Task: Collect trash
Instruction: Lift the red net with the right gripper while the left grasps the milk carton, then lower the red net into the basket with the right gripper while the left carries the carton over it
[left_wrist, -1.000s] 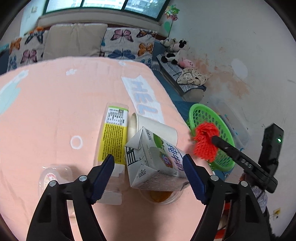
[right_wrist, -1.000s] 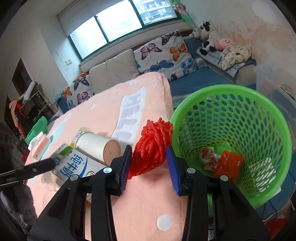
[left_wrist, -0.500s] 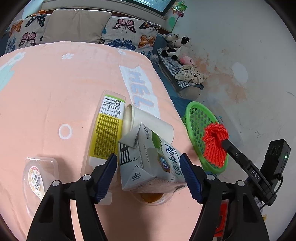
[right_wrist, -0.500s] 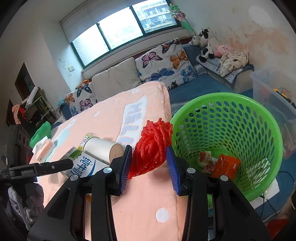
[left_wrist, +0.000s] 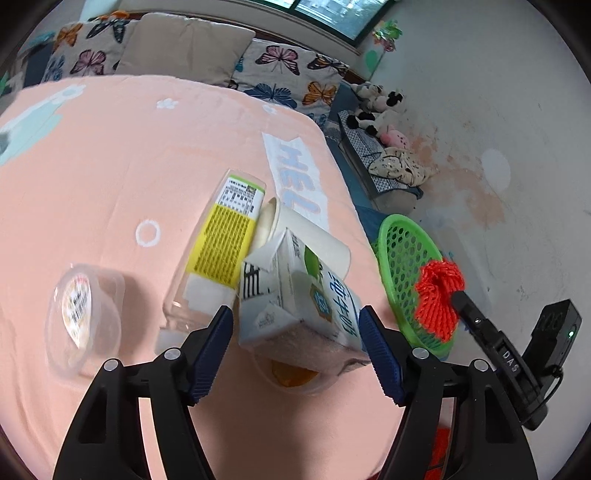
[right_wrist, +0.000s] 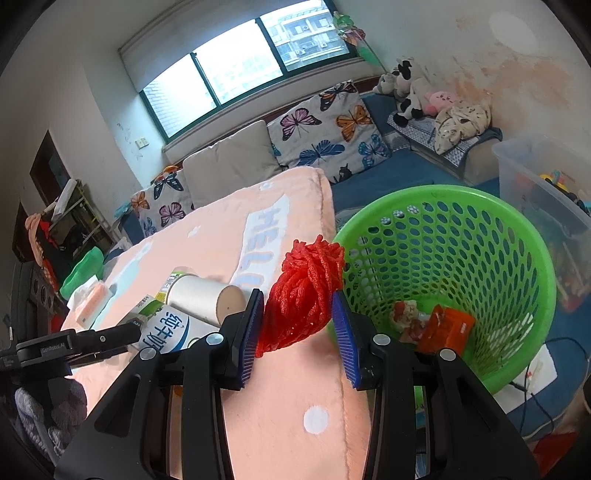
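- The right gripper (right_wrist: 297, 334) is carrying a red mesh net (right_wrist: 303, 299), the jaws pinching its lower part while the bunched top is sticking up past the fingertips.
- The green perforated basket (right_wrist: 532, 266) is standing on the floor just right of and below the net, past the edge of the pink blanket (right_wrist: 288, 398); by my reading, a short carry to the right clears the rim for a drop.
- Wrappers are already lying in the basket bottom.
- The left gripper (left_wrist: 295, 345) is framing a milk carton (left_wrist: 306, 299), jaws wide, pads just off its sides; the carton's long axis is running away from the jaws.
- Beside the carton are lying a white paper cup (left_wrist: 314, 236), a yellow-labelled clear bottle (left_wrist: 221, 251) and a clear plastic lidded tub (left_wrist: 83, 317); these crowd any closing on the carton.
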